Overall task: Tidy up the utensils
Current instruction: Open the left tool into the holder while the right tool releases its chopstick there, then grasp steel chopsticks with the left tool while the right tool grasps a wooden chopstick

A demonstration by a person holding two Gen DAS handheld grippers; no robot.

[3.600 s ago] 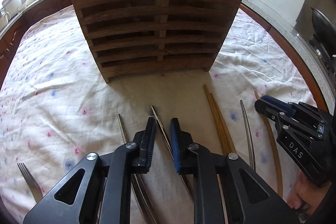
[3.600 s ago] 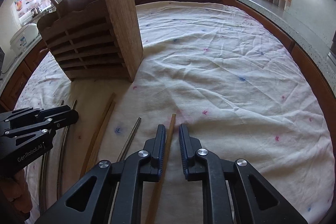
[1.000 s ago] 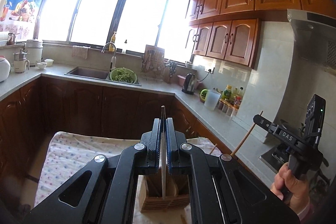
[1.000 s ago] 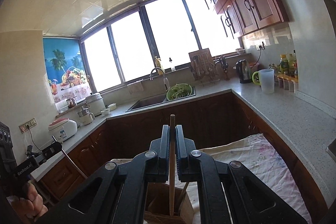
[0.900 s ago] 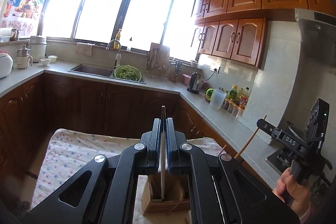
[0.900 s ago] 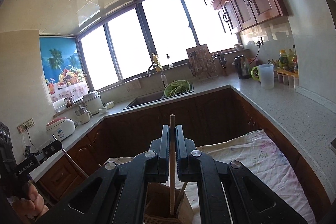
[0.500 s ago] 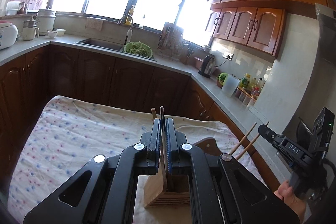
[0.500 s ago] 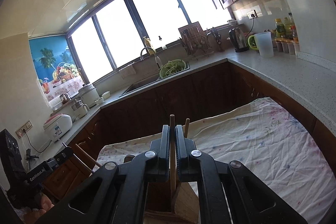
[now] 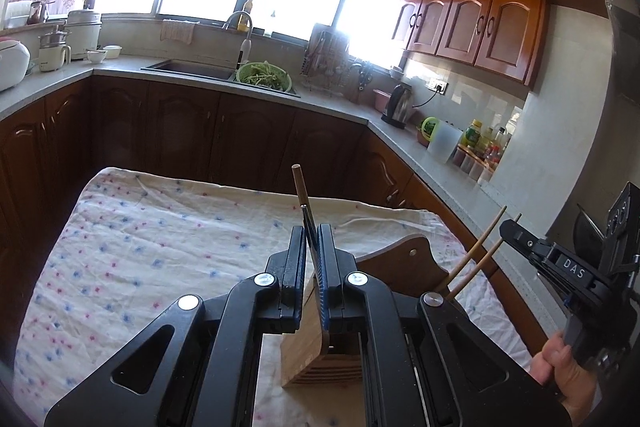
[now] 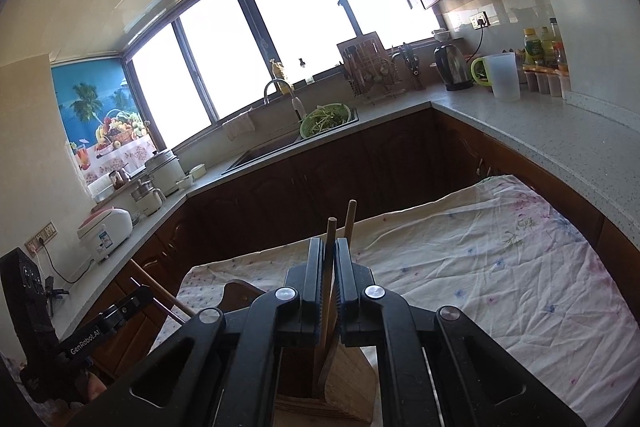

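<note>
A slim dark metal chopstick (image 9: 307, 227) is clamped upright by the left hand-held gripper (image 9: 312, 259) above the slatted wooden utensil holder (image 9: 308, 347) on the cloth-covered table (image 9: 140, 227). A wooden chopstick (image 10: 329, 267) is pinched likewise by the right hand-held gripper (image 10: 330, 279), apparently so that both can be dropped straight into compartments.

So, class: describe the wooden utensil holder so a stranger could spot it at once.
Find the table under the flowered cloth. On it, just past both claws, stands the wooden utensil holder, a slatted upright box. Nothing else there has chopsticks poking out of its top.
</note>
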